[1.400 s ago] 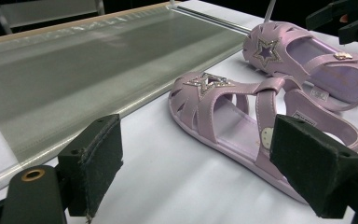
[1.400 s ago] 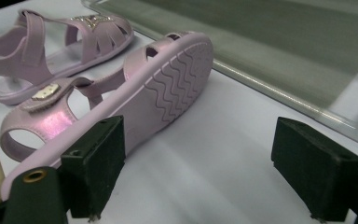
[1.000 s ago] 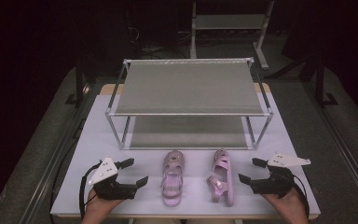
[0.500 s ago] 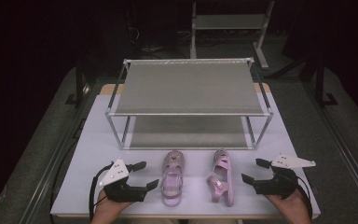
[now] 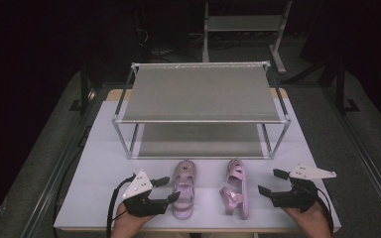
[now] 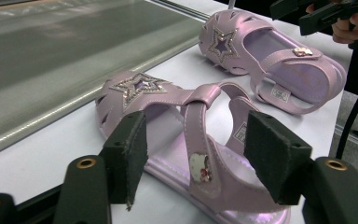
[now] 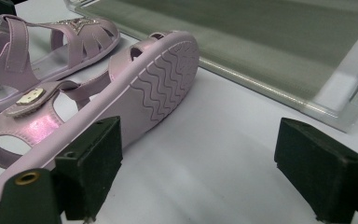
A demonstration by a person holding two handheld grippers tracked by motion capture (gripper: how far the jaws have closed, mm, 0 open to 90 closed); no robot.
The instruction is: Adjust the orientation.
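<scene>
Since a second ago, left gripper (image 5: 167, 189) has slid toward the upright sandal (image 5: 183, 188), jaws spread either side of its strap. Right gripper (image 5: 271, 181), jaws spread, faces the tipped sandal (image 5: 235, 194), sole just beyond its left jaw.

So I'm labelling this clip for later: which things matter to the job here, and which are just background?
In play:
left sandal, upright
right sandal, tipped on its side
two-tier rack
left gripper, open at the left sandal
right gripper, open

Background:
table
metal stand behind it
</scene>
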